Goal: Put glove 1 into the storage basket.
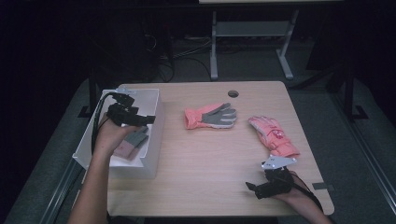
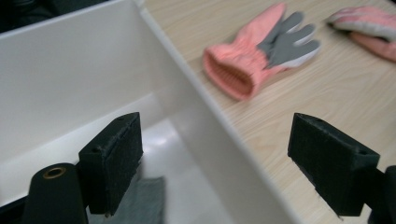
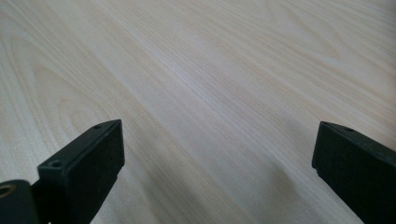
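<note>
1. I see a light wooden table [image 1: 210,154] with rounded corners and a round cable hole [image 1: 233,94] near its far edge.
2. A white open box [image 1: 154,140] stands at its left.
3. A salmon-pink glove with grey palm [image 1: 211,115] lies mid-table.
4. A second pink glove [image 1: 273,135] lies to the right, well apart.

Three cameras: one fixed overhead, one riding on each gripper.

High view: above the near side, facing forward and down, taking in the whole table [image 1: 205,154], white box [image 1: 152,135], both gloves and floor beyond. Left gripper view: close over the box [image 2: 93,70] wall, looking along wide-spread jaws across the tabletop to the palm-up glove [image 2: 261,51] and second glove [image 2: 369,28], both shared with the high view [image 1: 211,115] [image 1: 273,135]. Right gripper view: very near, aimed down at bare wood [image 3: 196,84].
</note>
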`<state>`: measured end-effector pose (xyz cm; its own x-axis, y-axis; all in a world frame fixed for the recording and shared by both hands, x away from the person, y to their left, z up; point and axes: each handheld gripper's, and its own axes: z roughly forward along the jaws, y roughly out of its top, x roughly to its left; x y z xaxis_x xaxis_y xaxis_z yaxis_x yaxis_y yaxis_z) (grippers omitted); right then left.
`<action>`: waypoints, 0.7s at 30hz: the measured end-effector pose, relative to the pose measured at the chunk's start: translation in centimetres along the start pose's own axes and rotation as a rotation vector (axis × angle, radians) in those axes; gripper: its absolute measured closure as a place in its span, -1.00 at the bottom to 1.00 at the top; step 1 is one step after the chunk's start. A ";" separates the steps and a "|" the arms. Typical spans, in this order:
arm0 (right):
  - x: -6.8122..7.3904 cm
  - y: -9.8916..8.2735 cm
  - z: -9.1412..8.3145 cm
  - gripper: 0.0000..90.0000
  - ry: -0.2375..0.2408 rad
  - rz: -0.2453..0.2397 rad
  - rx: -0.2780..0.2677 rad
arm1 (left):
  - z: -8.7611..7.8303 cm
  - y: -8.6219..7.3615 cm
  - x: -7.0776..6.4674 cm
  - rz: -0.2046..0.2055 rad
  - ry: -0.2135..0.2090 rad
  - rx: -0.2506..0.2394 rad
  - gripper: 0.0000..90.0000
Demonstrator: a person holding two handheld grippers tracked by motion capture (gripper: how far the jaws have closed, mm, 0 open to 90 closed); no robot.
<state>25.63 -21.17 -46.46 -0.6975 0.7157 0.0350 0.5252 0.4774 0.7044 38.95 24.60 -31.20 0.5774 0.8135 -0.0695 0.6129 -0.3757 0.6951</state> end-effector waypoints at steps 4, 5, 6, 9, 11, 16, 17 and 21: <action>0.0 0.0 0.0 -0.95 0.000 -0.001 0.000 | 0.3 1.1 -1.6 0.025 -0.034 -0.010 -0.61; 0.0 0.0 -0.1 -0.95 0.001 0.000 0.000 | 0.4 1.4 -2.0 0.034 -0.039 -0.011 -0.61; 0.0 0.0 -0.1 -0.95 0.000 0.000 -0.001 | 0.5 1.6 -2.4 0.041 -0.045 -0.011 -0.61; 0.0 0.0 -0.1 -0.95 0.000 -0.001 -0.002 | 0.8 2.3 -3.6 0.050 -0.066 -0.023 -0.61; 0.0 0.0 0.0 -0.95 0.001 -0.003 0.000 | 1.1 2.7 -4.5 0.068 -0.076 -0.028 -0.61; 0.1 0.0 -0.1 -0.95 0.003 -0.002 0.001 | 2.4 3.6 -6.5 0.097 -0.107 -0.023 -0.61; 0.1 0.0 -0.1 -0.95 0.003 -0.003 0.000 | 2.7 3.8 -6.9 0.102 -0.111 -0.022 -0.60; 0.1 0.0 -0.1 -0.95 0.005 -0.005 -0.002 | 4.0 4.4 -8.3 0.126 -0.128 -0.017 -0.50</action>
<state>25.54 -21.13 -46.38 -0.7030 0.7103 0.0350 0.5204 0.4802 0.7061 39.01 14.43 -30.47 0.7139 0.6966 -0.0706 0.5226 -0.4631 0.7158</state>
